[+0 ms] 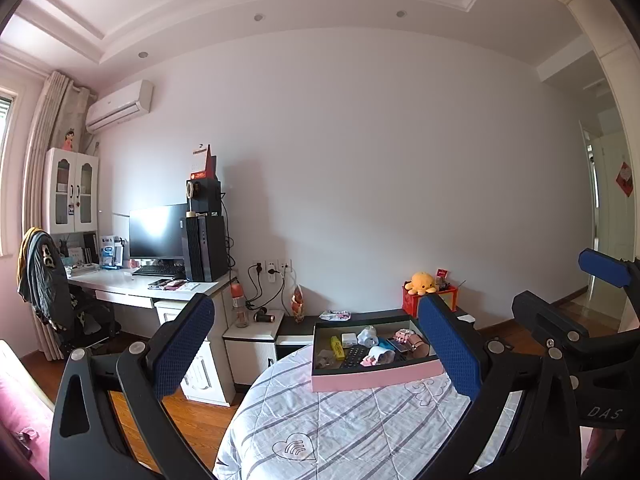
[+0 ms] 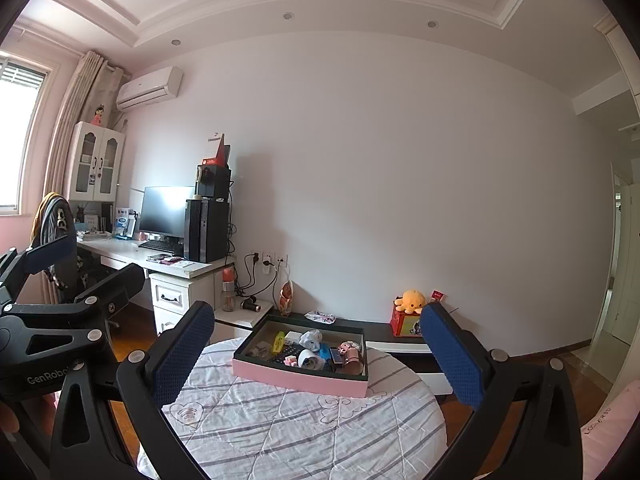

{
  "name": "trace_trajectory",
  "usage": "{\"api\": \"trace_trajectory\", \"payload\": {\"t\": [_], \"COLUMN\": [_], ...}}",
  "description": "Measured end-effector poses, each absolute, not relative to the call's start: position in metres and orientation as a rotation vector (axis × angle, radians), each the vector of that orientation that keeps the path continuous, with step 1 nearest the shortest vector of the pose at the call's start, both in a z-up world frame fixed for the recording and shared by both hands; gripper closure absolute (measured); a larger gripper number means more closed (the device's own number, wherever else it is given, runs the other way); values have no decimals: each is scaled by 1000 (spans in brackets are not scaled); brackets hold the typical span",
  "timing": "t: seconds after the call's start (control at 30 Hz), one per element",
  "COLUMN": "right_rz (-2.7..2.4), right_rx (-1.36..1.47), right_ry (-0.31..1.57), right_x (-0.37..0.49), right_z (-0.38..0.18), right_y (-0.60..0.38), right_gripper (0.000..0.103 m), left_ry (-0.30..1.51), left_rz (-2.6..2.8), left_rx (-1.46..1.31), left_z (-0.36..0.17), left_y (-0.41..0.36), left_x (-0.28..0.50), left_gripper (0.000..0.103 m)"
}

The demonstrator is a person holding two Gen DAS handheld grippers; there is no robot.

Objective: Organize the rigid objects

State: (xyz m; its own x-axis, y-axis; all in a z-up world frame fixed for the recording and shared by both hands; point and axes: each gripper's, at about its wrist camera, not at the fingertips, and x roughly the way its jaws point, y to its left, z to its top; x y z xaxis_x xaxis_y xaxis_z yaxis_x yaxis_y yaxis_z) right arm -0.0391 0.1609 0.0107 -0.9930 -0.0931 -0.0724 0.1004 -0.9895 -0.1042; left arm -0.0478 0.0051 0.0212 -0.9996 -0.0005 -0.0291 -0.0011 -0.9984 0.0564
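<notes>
A shallow pink box with a dark inside stands at the far end of a quilt-covered surface. It also shows in the right wrist view. In it lie several small things: a yellow highlighter, a black remote, a white cup-like piece, a pink toy. My left gripper is open and empty, held above the quilt in front of the box. My right gripper is open and empty, also short of the box.
A dark low cabinet behind the quilt carries a red box with a yellow plush octopus. A white desk with monitor and computer tower stands at left, a chair beside it. A doorway is at right. The floor is wood.
</notes>
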Motion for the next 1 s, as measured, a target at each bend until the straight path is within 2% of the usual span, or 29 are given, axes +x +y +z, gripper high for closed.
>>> {"api": "trace_trajectory", "payload": {"t": [1.0], "right_rz": [-3043], "right_rx": [117], "right_ry": [172], "right_x": [-44], "right_z": [10], "right_y": [160], "right_gripper": [0], "left_ry": [101], "left_rz": [3145], "left_rx": [-38], "left_z": [18], "left_y": [5], "left_x": [-48], "left_gripper": [0]}}
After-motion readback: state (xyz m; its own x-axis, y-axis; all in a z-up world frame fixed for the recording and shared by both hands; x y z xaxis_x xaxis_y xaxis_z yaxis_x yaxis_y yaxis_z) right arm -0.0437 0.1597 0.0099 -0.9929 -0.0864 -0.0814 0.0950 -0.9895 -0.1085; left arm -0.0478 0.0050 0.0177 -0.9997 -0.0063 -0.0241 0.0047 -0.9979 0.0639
